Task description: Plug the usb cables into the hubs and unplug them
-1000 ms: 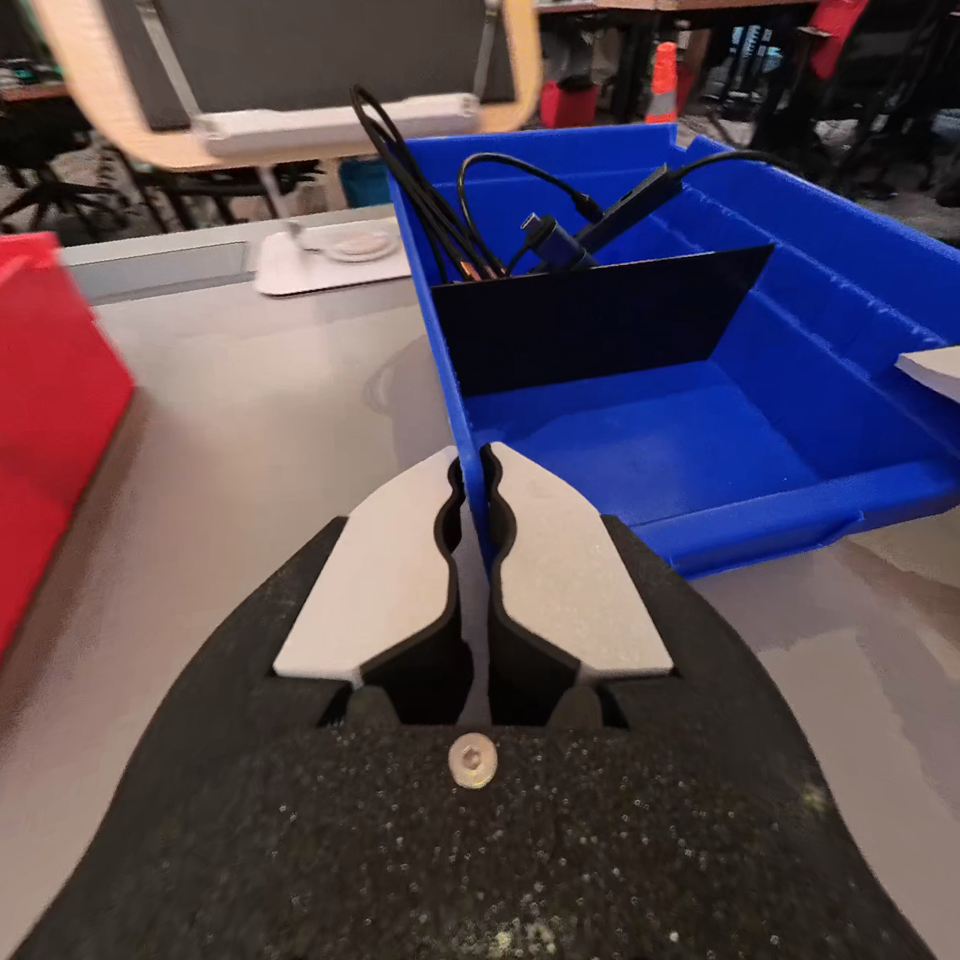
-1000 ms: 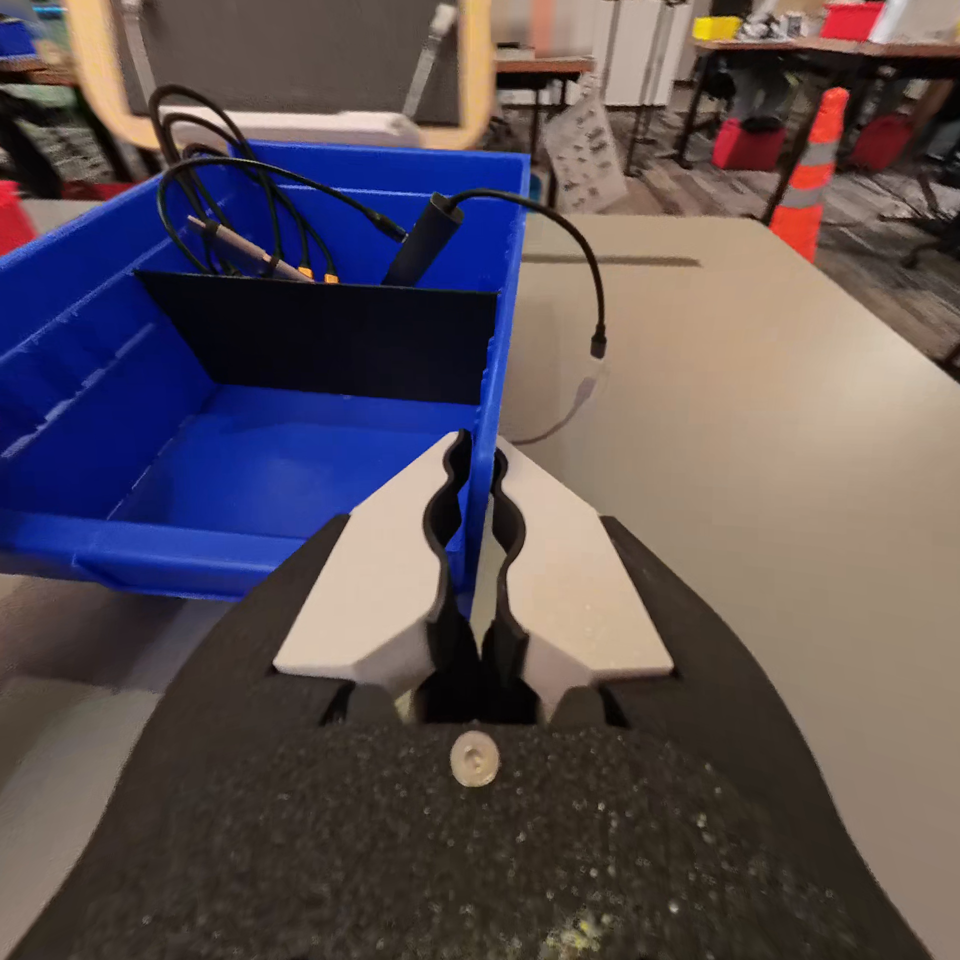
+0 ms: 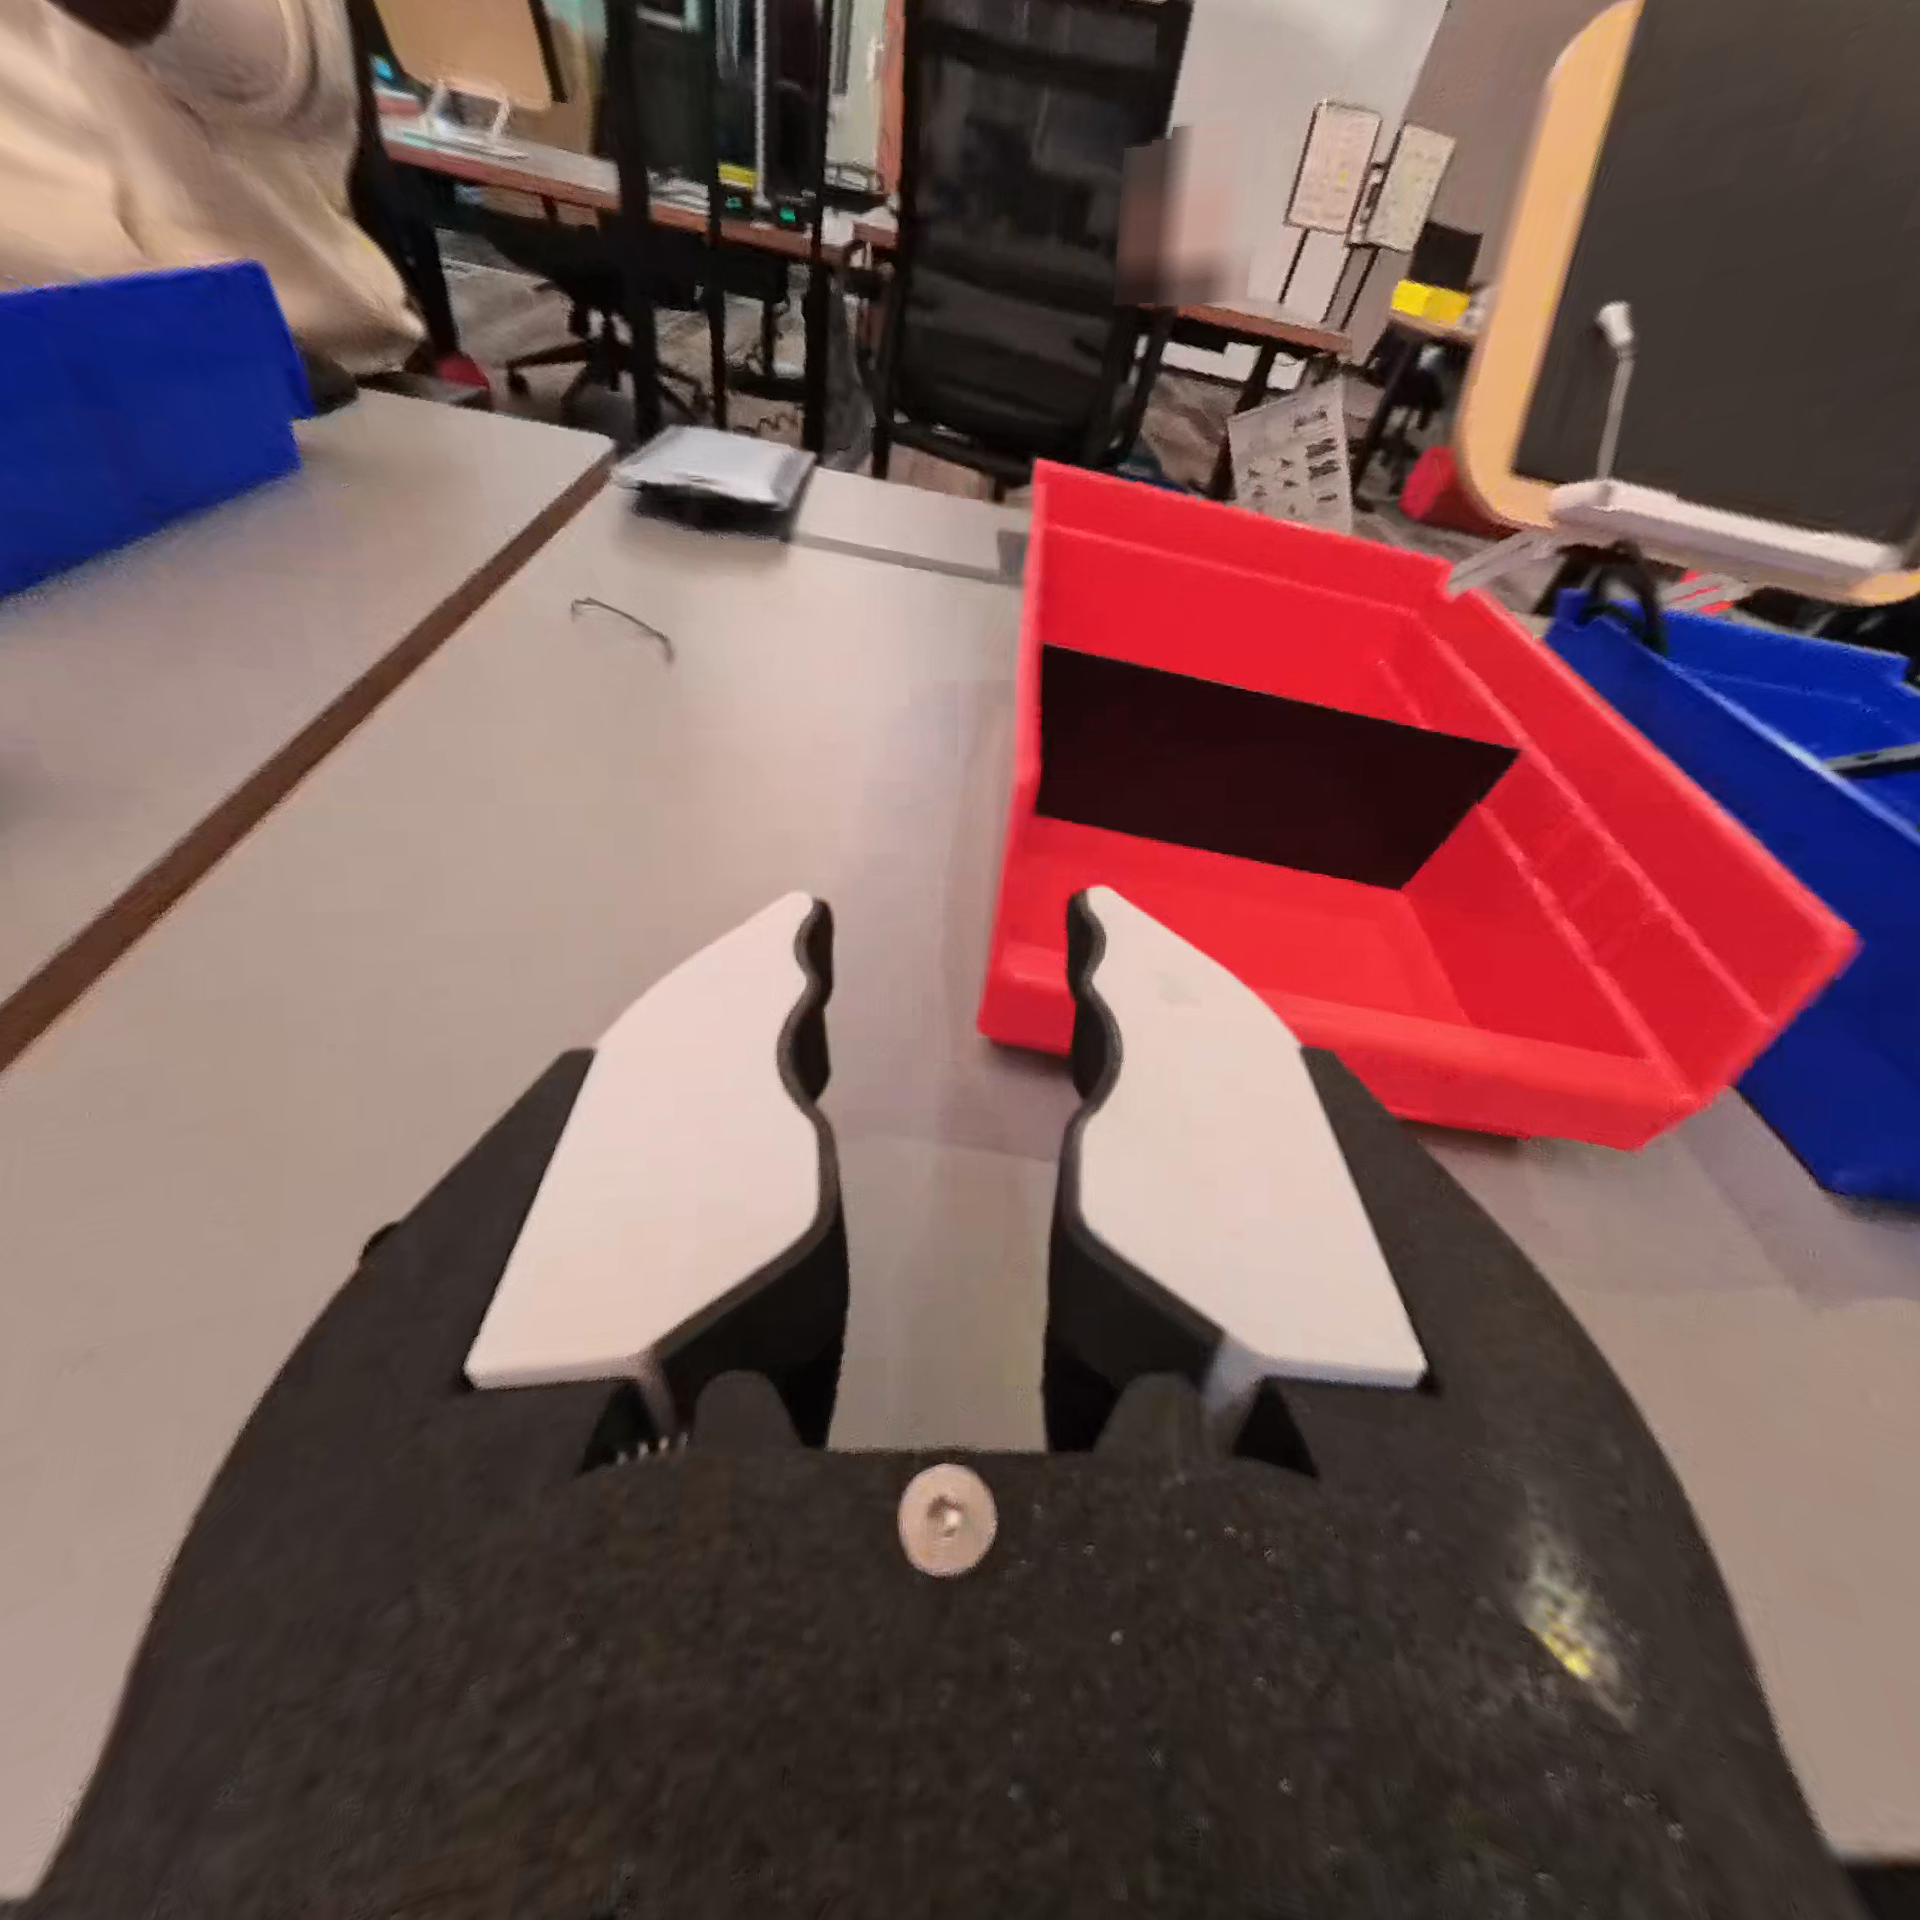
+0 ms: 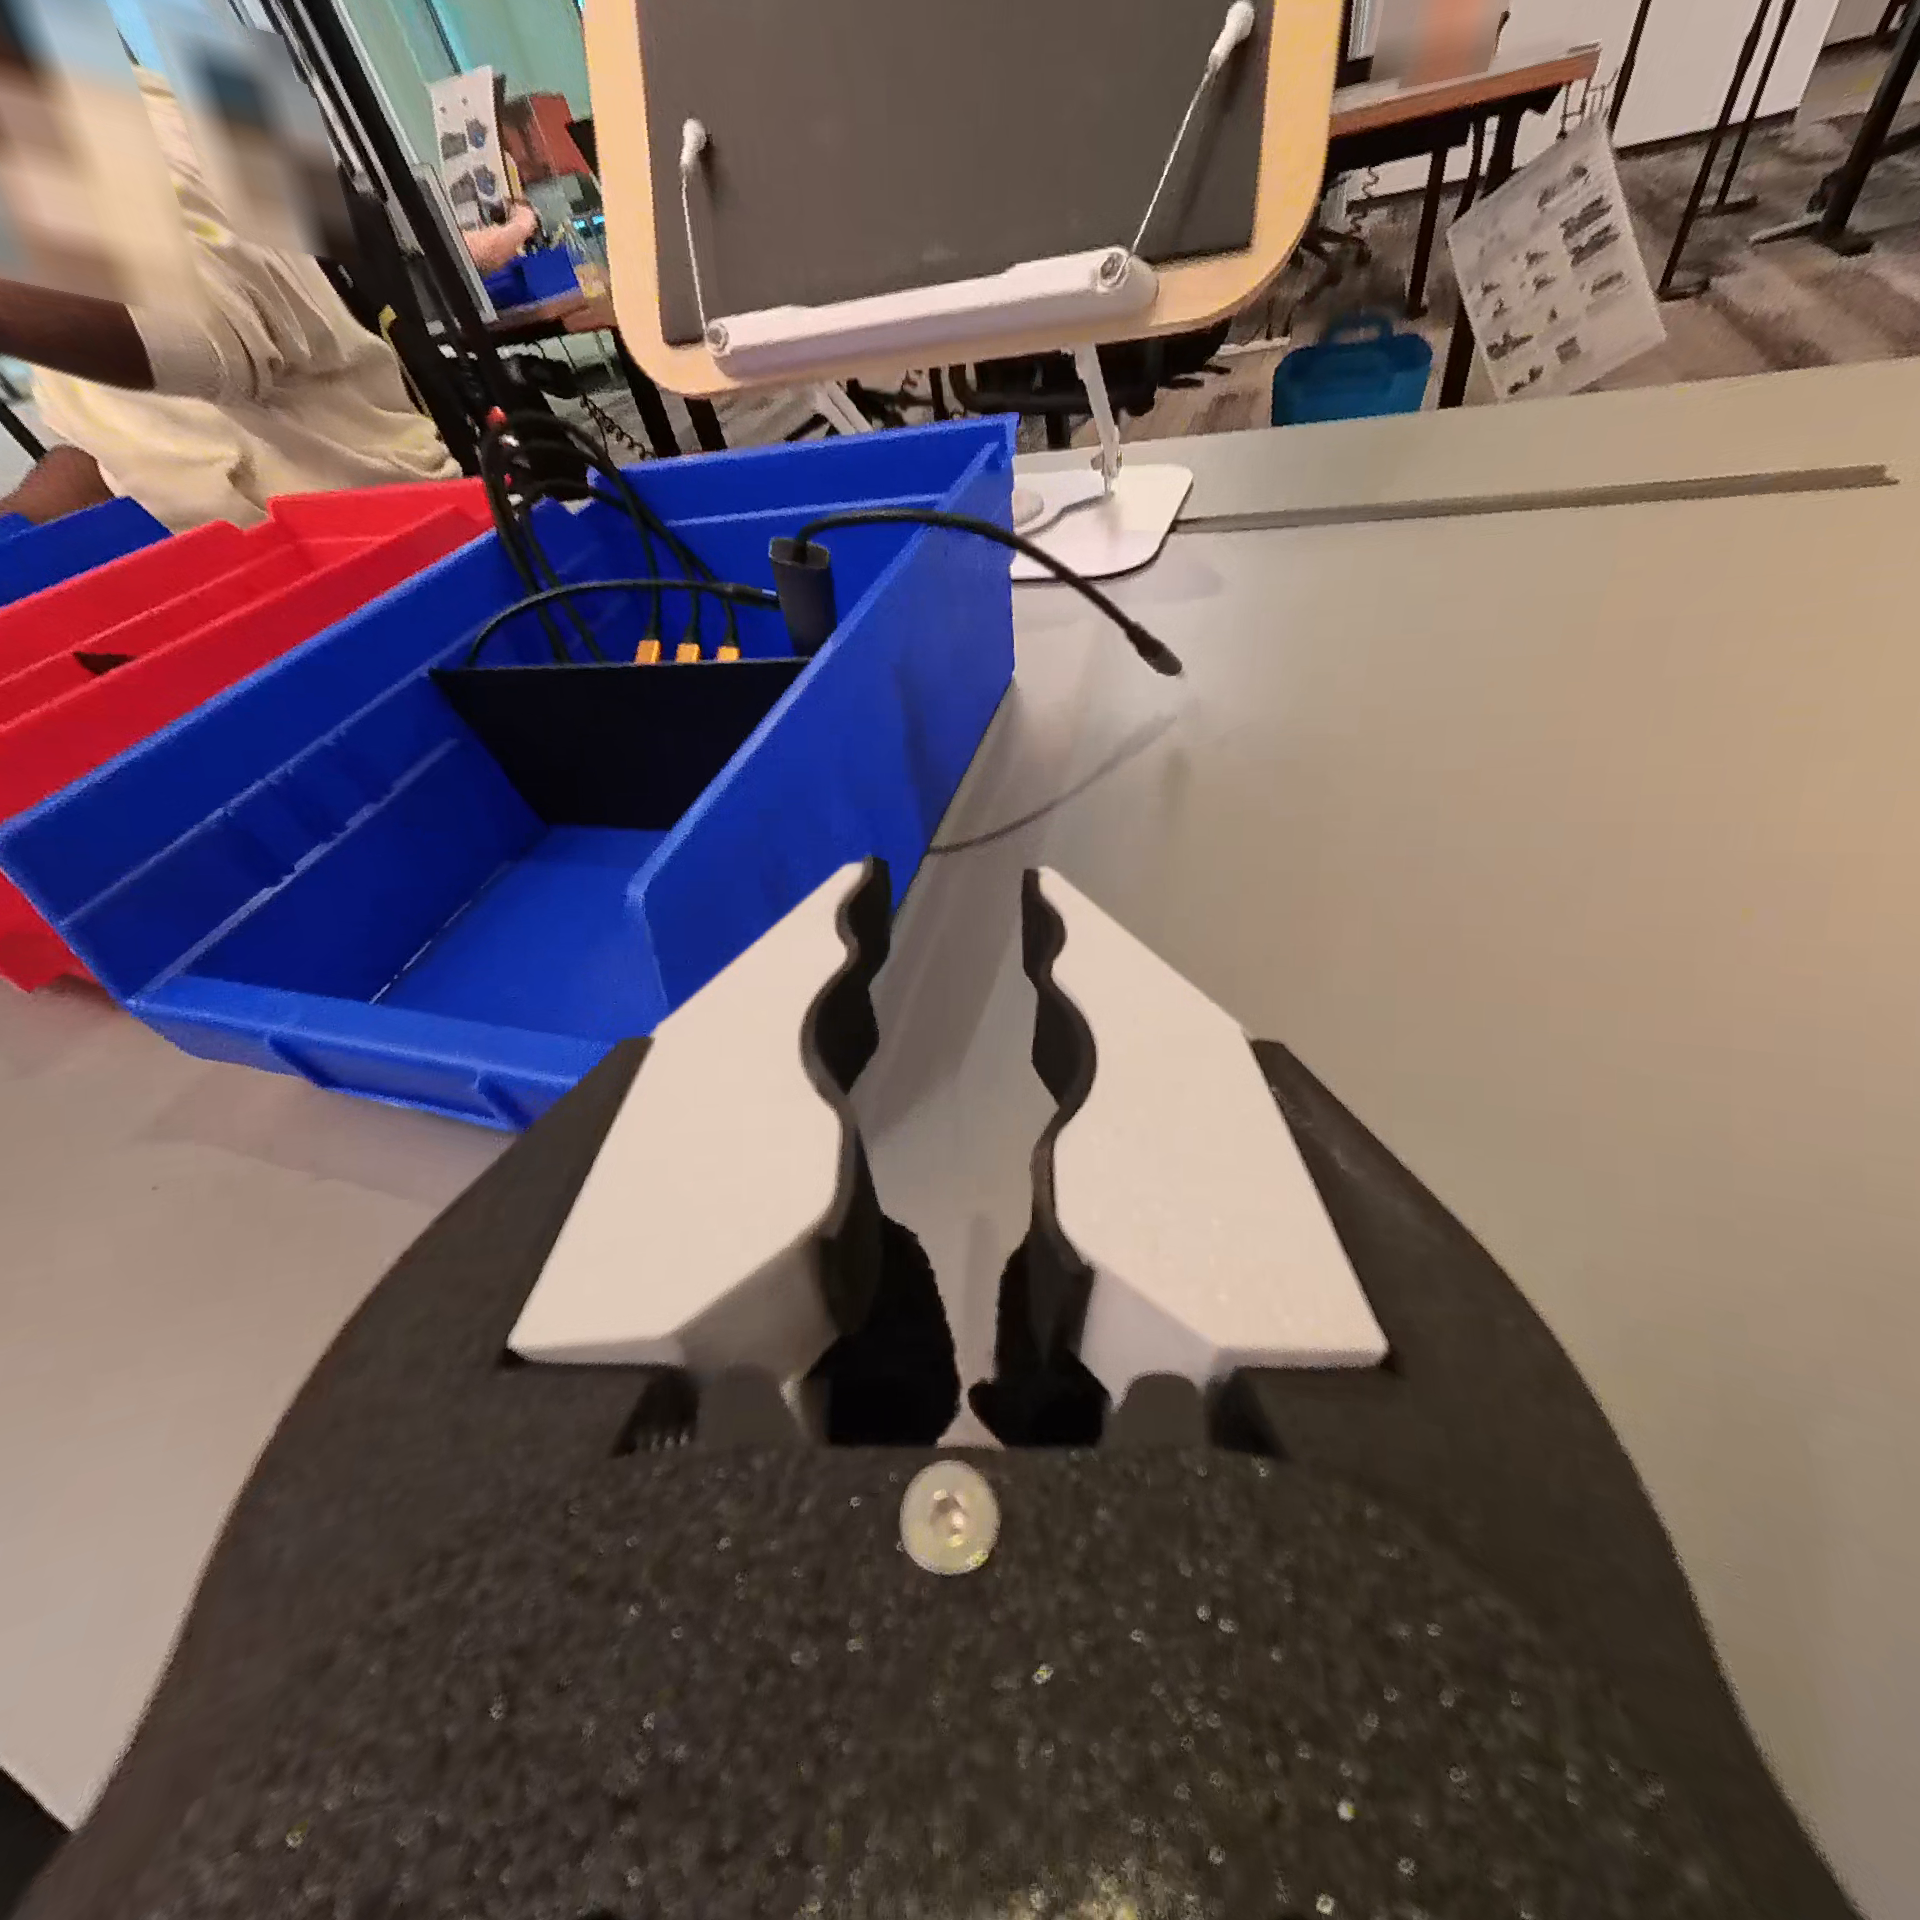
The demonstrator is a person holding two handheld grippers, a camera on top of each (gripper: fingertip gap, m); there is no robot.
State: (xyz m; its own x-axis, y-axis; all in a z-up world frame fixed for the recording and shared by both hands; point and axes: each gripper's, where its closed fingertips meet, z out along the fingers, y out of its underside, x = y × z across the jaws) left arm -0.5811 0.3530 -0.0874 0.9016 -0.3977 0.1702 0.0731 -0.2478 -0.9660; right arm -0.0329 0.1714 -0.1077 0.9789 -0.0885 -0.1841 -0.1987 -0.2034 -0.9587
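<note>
- Red bin [image 3: 1351, 904]: it sits on the grey table [image 3: 520, 883] just right of my left gripper [image 3: 945, 914], whose fingers are spread and hold nothing; the right fingertip overlaps the bin's near-left corner in the left wrist view, contact unclear.
- The bin's long axis runs from near to far-right; a black divider [image 3: 1247, 774] crosses it, and the near compartment is bare.
- My right gripper [image 4: 951, 883] is also spread and empty, just right of the blue bin [image 4: 831, 727], near its right wall.
- The blue bin's near compartment is bare; behind its dark divider lie black cables with orange plugs [image 4: 686, 652], one cable [image 4: 1091, 603] trailing over the right wall.
- Farther off stands a board on a white stand [image 4: 956, 187].
</note>
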